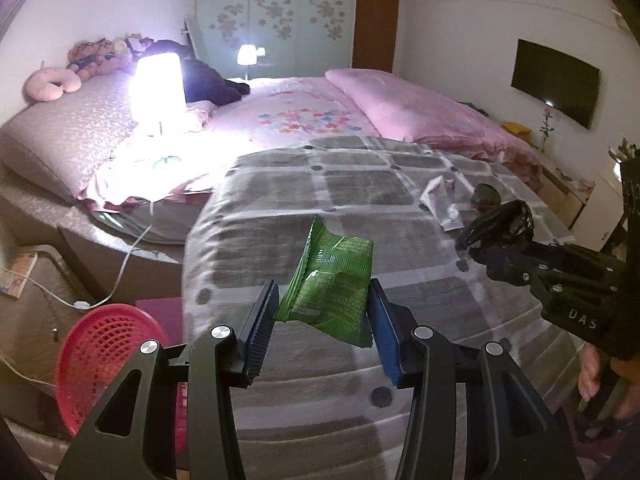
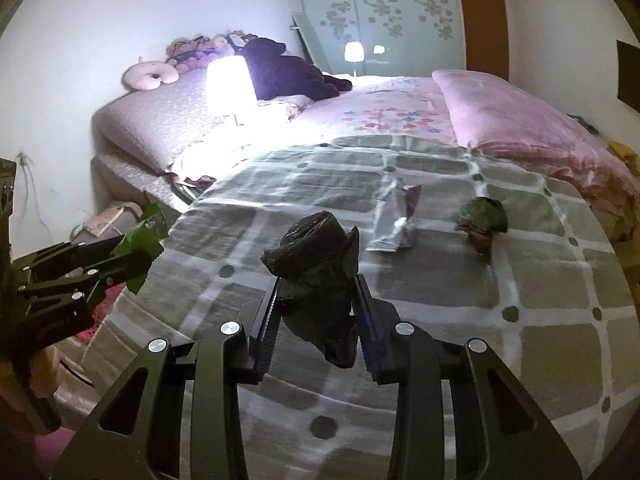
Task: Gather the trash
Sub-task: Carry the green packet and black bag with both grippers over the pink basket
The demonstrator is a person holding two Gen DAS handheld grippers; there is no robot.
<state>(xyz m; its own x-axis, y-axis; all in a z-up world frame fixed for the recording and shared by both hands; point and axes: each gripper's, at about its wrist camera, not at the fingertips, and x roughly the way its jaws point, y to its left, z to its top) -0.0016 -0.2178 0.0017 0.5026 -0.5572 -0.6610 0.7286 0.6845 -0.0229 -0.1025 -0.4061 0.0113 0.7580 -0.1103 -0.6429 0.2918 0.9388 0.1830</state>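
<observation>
My left gripper (image 1: 324,298) is shut on a crumpled green snack wrapper (image 1: 332,280), held above the grey checked blanket (image 1: 280,236). That wrapper (image 2: 142,236) also shows at the left of the right wrist view, in the left gripper (image 2: 132,264). My right gripper (image 2: 316,288) is shut on a bunched black plastic bag (image 2: 316,276), also above the blanket (image 2: 440,300). In the left wrist view the right gripper (image 1: 480,240) with the black bag (image 1: 504,220) hangs at the right. A silver wrapper (image 2: 394,218) and a dark crumpled wrapper (image 2: 482,216) lie on the blanket beyond.
A red mesh basket (image 1: 104,356) stands on the floor left of the bed. A lit lamp (image 1: 160,84) glows near the pillows, with a white cable (image 1: 120,280) trailing to the floor. A pink duvet (image 1: 420,108) covers the far side. A dark screen (image 1: 556,80) hangs on the right wall.
</observation>
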